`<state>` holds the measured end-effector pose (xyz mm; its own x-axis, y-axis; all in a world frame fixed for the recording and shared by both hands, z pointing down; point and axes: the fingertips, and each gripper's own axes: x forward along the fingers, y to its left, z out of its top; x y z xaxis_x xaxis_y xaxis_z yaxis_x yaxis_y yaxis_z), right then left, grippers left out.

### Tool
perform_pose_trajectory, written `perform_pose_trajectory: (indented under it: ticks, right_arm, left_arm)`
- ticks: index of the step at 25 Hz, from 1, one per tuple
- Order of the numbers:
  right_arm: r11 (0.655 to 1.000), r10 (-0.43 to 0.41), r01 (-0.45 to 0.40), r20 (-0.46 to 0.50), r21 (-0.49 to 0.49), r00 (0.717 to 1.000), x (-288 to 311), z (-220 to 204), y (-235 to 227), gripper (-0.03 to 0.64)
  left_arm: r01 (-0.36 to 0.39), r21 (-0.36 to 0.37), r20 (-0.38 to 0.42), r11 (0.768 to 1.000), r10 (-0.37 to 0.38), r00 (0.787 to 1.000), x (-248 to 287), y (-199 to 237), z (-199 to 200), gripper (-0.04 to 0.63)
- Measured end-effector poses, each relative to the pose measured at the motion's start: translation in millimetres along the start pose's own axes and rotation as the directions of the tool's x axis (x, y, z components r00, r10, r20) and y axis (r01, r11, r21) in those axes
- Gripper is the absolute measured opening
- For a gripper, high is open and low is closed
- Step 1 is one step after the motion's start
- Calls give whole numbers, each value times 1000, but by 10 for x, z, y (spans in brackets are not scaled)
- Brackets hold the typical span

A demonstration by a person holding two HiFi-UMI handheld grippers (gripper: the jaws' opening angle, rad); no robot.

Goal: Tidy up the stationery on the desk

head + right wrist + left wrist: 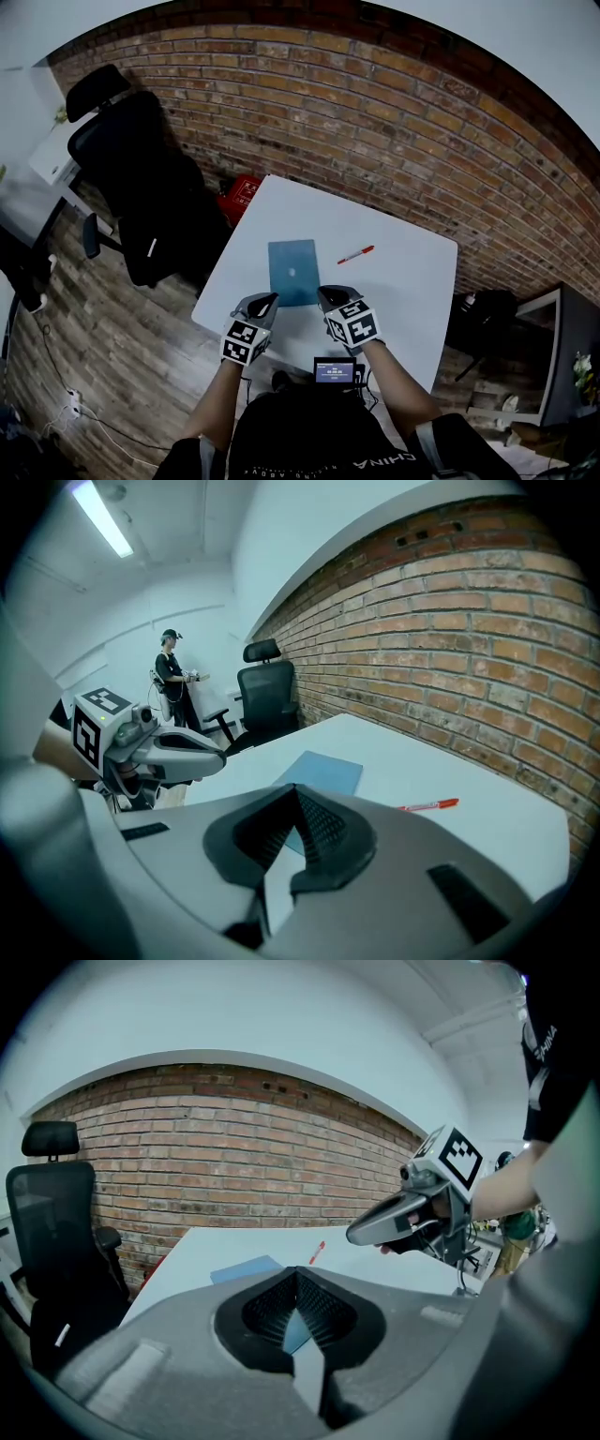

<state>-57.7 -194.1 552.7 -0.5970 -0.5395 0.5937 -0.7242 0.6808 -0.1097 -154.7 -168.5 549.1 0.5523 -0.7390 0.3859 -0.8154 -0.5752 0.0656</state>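
We've got both grippers hovering over the near edge of the white desk (pixel 408 286); the left gripper (pixel 266 301) has its jaws pressed together with nothing in them, same deal with the right gripper (pixel 327 294); the blue notebook (pixel 293 272) lies flat just ahead of them; the red pen (pixel 356 254) sits off to its right, not touching it.

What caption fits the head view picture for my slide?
Shut left gripper and shut right gripper beside blue notebook and red pen on white desk.
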Motion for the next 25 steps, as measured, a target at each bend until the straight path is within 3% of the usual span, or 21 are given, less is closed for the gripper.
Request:
perform_pose_trajectory:
  ticks: [25]
  right_arm:
    - [998,65,-65,-5,27,998,-145,-223,-355,9]
  left_arm:
    - [-68,27,-69,997,70,995,187,-297,-50,8]
